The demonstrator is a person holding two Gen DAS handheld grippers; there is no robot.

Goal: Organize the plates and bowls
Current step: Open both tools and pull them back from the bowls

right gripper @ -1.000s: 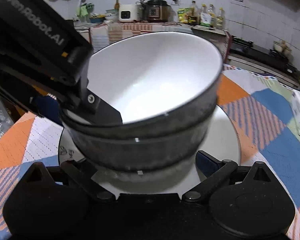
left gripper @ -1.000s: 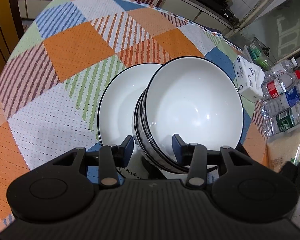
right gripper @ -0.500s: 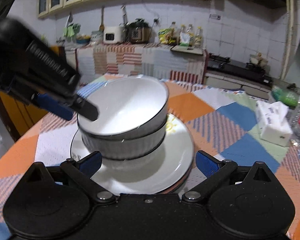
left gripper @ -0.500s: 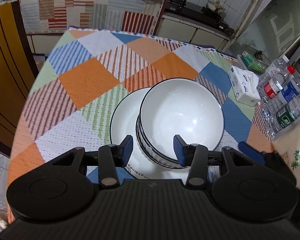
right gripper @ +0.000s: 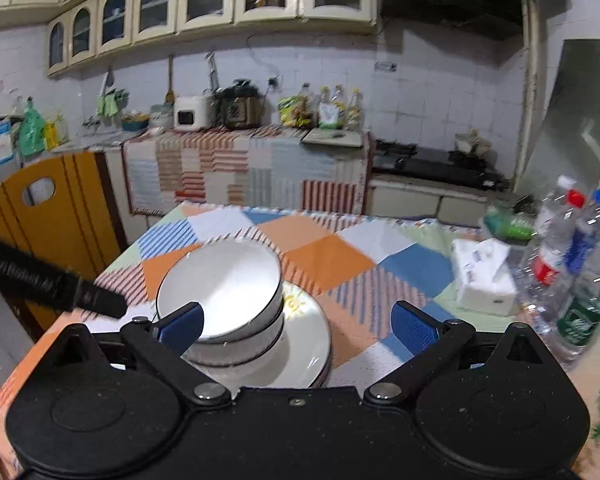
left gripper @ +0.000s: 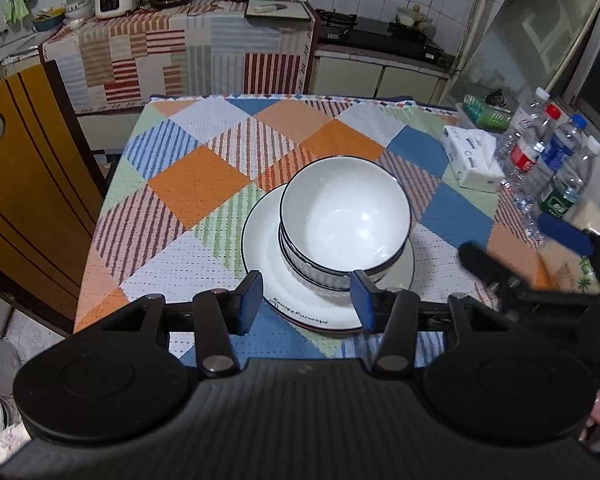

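on the patchwork tablecloth (left gripper: 204, 176): i see the whole stack sitting near the middle, toward the near edge.
stack: two white bowls with dark rims, nested, stand on white plates; the top bowl (left gripper: 345, 218) sits inside the lower bowl (left gripper: 315, 276), upright.
plates: the top plate (left gripper: 260, 236) carries the bowls; the edge of another plate (right gripper: 327, 366) shows just under it in my right wrist view. how many lie below, i cannot tell.
bowl position: the bowls sit off-centre on the plate, toward its right in my left wrist view.
left gripper (left gripper: 307, 300): jaws apart, nothing between the blue pads; it hangs above the near rim of the plate, clear of the bowls.
right gripper (right gripper: 298, 322): jaws spread wide, holding nothing; the stack appears past its left finger (right gripper: 180, 326), not between the two.
right gripper seen from the left: it sits at the right side of the table, well apart from the stack, one blue pad raised.
left gripper seen from the right: only a blurred black finger reaches in at the left edge, near the top bowl but not touching it.
tissue pack (left gripper: 473, 162): lies on the cloth right of the stack, well apart.
water bottles (left gripper: 547, 172): they stand grouped just beyond the tissue pack at the table's right edge.
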